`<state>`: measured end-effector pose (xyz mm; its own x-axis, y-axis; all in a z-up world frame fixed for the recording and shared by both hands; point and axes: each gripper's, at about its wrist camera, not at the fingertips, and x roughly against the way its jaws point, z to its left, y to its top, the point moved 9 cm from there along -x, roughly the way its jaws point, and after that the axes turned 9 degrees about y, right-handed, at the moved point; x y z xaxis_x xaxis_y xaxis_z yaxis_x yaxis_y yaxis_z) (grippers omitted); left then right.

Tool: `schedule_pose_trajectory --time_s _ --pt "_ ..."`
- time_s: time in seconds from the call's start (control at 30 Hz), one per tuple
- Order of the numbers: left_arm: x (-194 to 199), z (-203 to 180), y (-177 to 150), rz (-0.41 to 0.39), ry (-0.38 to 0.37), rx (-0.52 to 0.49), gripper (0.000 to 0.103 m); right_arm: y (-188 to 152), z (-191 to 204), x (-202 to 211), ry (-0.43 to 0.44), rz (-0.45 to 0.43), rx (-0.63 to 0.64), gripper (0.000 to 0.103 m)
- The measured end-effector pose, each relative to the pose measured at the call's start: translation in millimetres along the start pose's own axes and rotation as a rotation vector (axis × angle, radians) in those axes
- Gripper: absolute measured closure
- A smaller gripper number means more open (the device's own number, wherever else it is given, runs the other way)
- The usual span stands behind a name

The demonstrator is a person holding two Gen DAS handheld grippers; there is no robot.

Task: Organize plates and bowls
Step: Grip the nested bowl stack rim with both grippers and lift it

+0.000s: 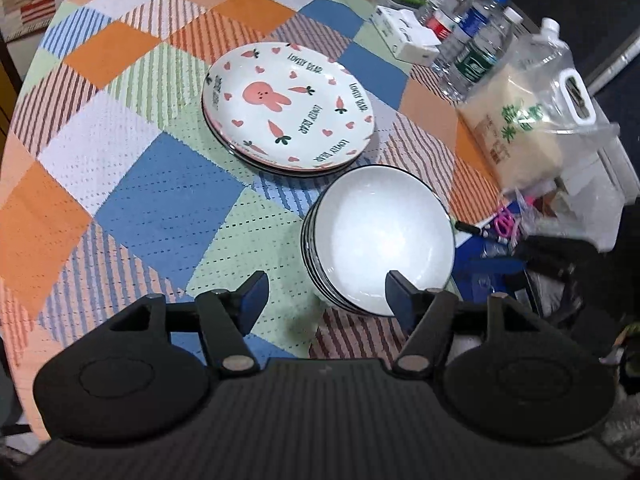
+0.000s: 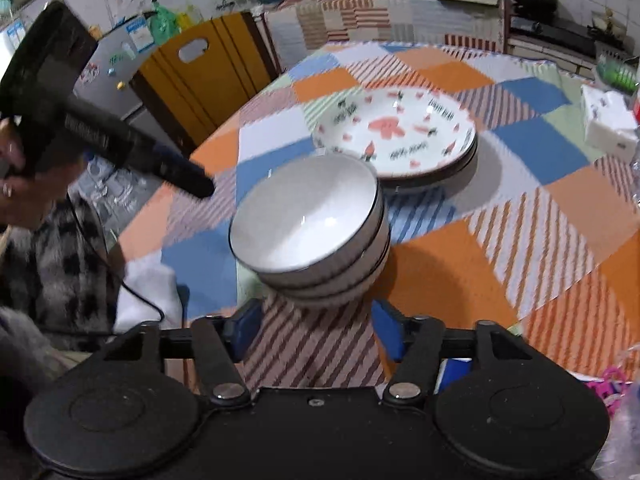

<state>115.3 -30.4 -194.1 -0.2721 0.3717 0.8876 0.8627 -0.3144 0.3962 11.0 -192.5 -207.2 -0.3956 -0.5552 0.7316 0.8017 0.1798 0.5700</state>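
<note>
While both tools hover over the table, this is how things lie.
Left gripper (image 1: 326, 300): jaws spread wide, holding nothing; its right finger overlaps the near rim of the bowls.
Right gripper (image 2: 316, 326): jaws wide apart, empty, just short of the bowls.
Bowls (image 1: 380, 236): white, dark-rimmed, nested in one stack, just ahead of both jaws.
Plates (image 1: 288, 108): stacked beyond the bowls, close beside them; the top one shows a pink rabbit.
Tablecloth (image 1: 160, 208): patchwork, under everything.
Bottles (image 1: 472, 36): far right of the left jaws.
</note>
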Motion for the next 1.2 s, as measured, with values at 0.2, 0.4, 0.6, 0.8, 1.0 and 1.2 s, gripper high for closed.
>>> schedule_pose_trajectory --time_s 0.2,0.4,0.6,0.8,1.0,1.2 --pt "-31.1 4.6 0.8 0.006 -0.037 0.05 0.036 -14.2 -11.3 -39.4 -0.052 0.049 0.014 0.029" --pt "-58.5 13.0 1.9 0.012 -0.034 0.033 0.037 -13.1 -16.3 -61.9 -0.088 -0.001 0.037 0.029" --pt "-73.7 16.2 3.7 -0.019 -0.117 0.129 0.041 -13.5 -11.0 -78.7 -0.116 -0.032 0.174 0.026" --pt "-92.9 12.6 -2.9 -0.002 -0.142 0.171 0.058 -10.6 -16.0 -93.7 -0.129 -0.066 0.213 0.014" --pt "-98.4 10.7 -5.0 0.034 -0.214 0.2 0.063 -4.4 -18.9 -98.6 -0.086 -0.123 0.198 0.006" --pt "-99.1 7.4 -4.4 0.018 -0.209 0.184 0.062 -2.1 -17.1 -108.1 -0.104 -0.186 0.211 0.002"
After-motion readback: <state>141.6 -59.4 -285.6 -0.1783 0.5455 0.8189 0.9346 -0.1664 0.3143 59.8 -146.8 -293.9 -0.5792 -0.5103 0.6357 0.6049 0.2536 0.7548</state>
